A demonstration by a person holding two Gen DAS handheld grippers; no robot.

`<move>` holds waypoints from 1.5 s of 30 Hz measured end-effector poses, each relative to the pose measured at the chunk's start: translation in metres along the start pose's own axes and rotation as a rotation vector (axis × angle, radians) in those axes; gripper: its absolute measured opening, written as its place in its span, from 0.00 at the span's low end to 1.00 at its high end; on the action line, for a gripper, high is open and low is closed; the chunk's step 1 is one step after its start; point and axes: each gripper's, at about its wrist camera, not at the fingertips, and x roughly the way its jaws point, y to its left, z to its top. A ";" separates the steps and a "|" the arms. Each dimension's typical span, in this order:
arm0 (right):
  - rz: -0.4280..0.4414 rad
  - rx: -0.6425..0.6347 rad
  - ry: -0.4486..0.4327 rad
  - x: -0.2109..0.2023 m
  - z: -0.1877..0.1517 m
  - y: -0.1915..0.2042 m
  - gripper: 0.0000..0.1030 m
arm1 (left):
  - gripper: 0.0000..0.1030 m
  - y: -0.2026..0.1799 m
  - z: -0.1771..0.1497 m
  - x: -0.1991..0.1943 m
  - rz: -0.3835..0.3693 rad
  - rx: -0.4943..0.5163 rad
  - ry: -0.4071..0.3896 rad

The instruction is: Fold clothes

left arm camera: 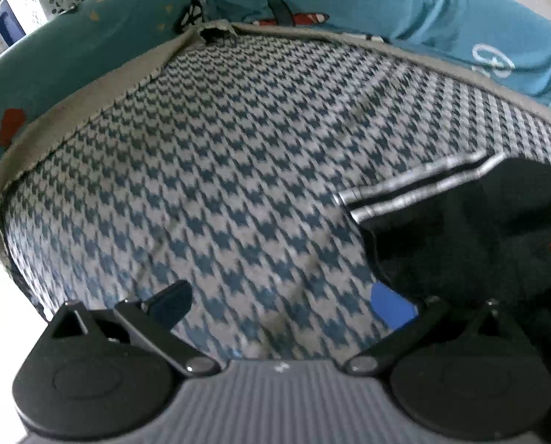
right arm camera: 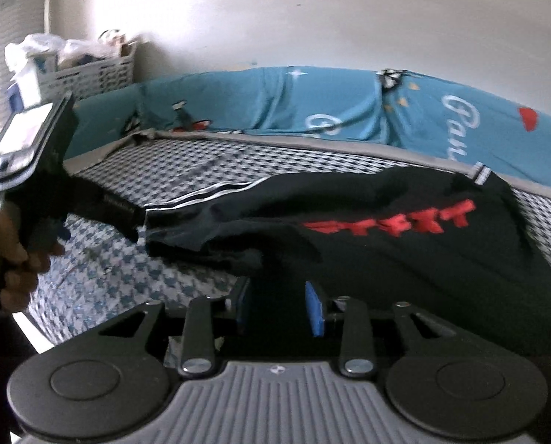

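A black garment [right arm camera: 405,270] with red lettering and white-striped trim lies crumpled on the houndstooth bedsheet [right arm camera: 134,270]. My right gripper [right arm camera: 279,309] hovers just before its near edge, blue pads [right arm camera: 314,309] a small gap apart and not pressing on the cloth. In the right wrist view my left gripper [right arm camera: 136,222], held by a hand [right arm camera: 20,259], points at the striped sleeve end. In the left wrist view that gripper [left arm camera: 281,305] is wide open over the bedsheet [left arm camera: 219,166]. Its right pad sits beside the black garment [left arm camera: 479,240], and nothing is between the fingers.
A teal printed cushion [right arm camera: 312,103] runs along the bed's far side against a white wall. White perforated baskets [right arm camera: 90,70] with bags stand at the back left. A phone [right arm camera: 20,133] is mounted on the left gripper. The bed's edge drops off at lower left.
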 end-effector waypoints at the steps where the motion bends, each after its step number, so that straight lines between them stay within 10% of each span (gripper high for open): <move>1: 0.013 -0.007 0.001 0.004 0.002 0.004 0.31 | 1.00 0.002 0.004 0.000 0.000 0.003 -0.004; 25: 0.189 -0.186 0.040 0.117 0.053 0.111 0.40 | 1.00 0.027 0.055 0.028 -0.025 -0.042 0.055; 45: 0.094 -0.225 0.106 0.185 0.053 0.145 0.47 | 1.00 0.054 0.065 0.033 -0.003 -0.099 0.055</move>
